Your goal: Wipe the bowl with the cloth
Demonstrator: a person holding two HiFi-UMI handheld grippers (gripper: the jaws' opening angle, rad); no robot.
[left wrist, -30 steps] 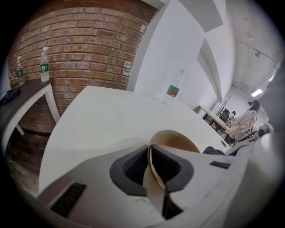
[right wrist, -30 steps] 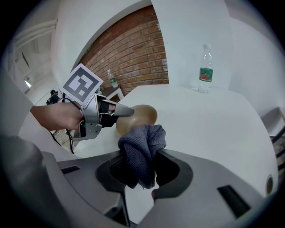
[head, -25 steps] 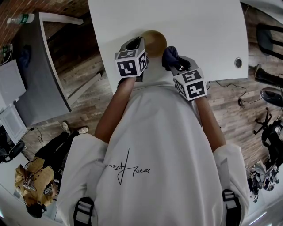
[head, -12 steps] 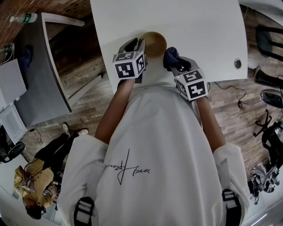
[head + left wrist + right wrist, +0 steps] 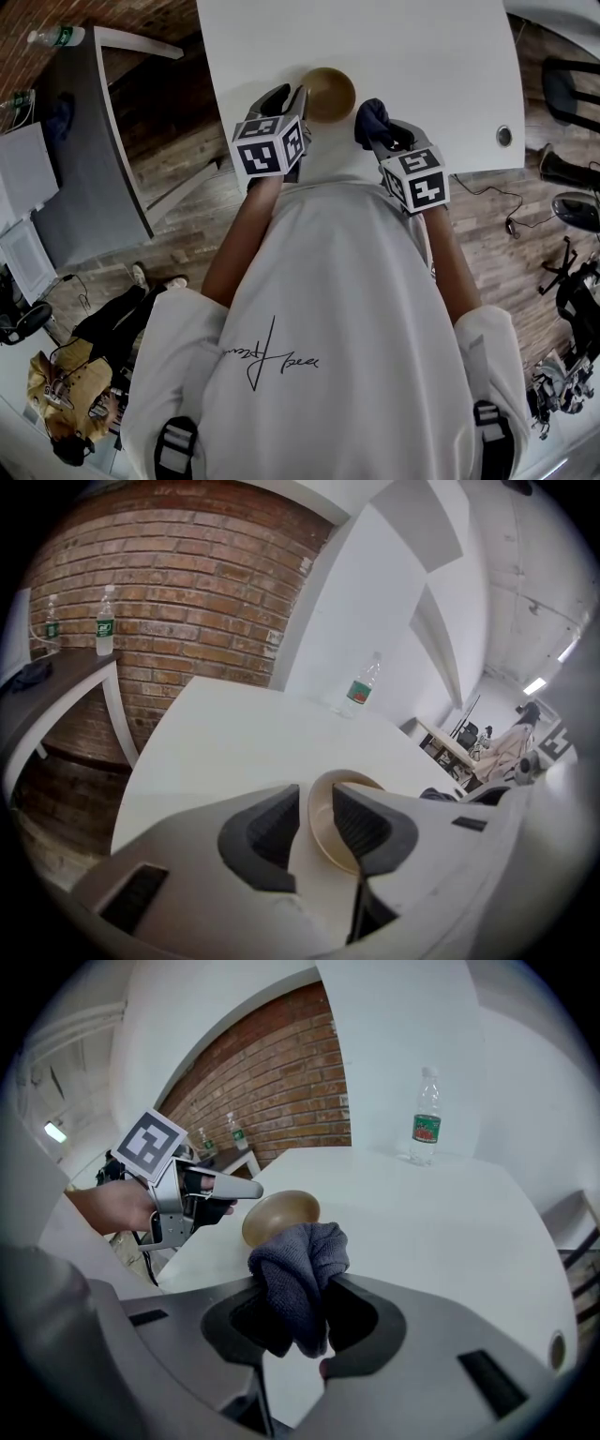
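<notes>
Since the left gripper [image 5: 317, 797] has just been opening its jaws, spread round the bowl [image 5: 330, 94] rim on the counter [image 5: 422, 56], the cloth [image 5: 300, 1255] that the right gripper [image 5: 302, 1290] pinches could shove the bowl away.

"What stands on the white surface [image 5: 422, 56]?"

"A clear water bottle [image 5: 427, 1115] with a green label, upright toward the far side. A round grommet [image 5: 504, 136] sits near the right edge."

"And around it?"

"A brick wall [image 5: 169, 592] and a wooden floor [image 5: 178, 159]. A grey side table [image 5: 84, 150] carries a second bottle [image 5: 105, 621] and a third bottle [image 5: 52, 627]."
</notes>
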